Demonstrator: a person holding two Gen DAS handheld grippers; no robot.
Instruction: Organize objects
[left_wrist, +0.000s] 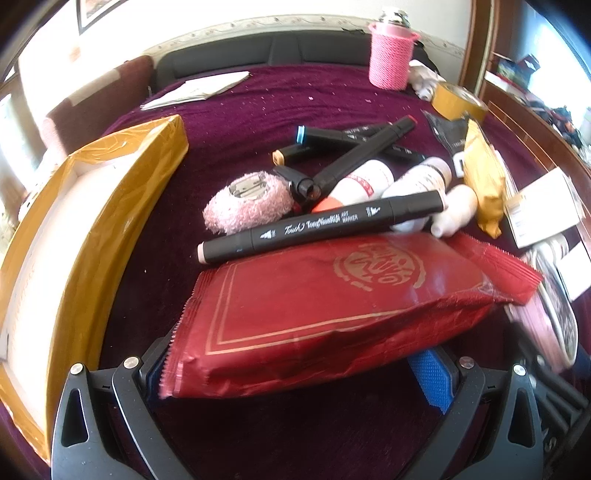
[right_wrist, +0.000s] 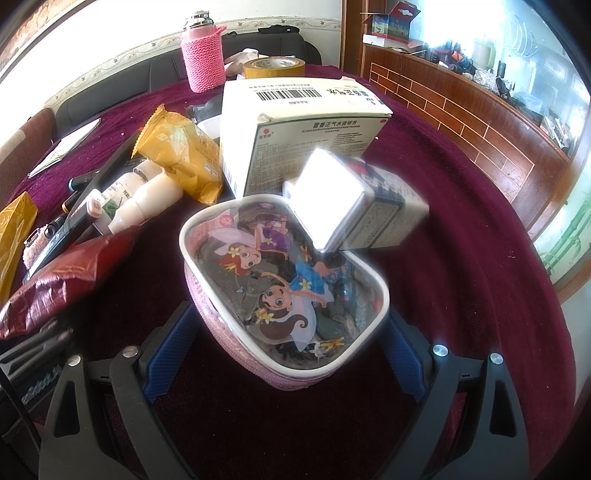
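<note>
A marker (left_wrist: 321, 227) lies across the far edge of a snack packet (left_wrist: 332, 306); bottles (left_wrist: 391, 181) sit behind it, a tray (left_wrist: 122, 192) to the left, tape (left_wrist: 458, 99) far right.

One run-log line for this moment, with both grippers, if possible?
left gripper: open, around red packet | right gripper: open, around pink pouch | nothing lifted

Black jaws with blue ribbed pads (left_wrist: 430, 380) and silver screws (right_wrist: 439, 350).
</note>
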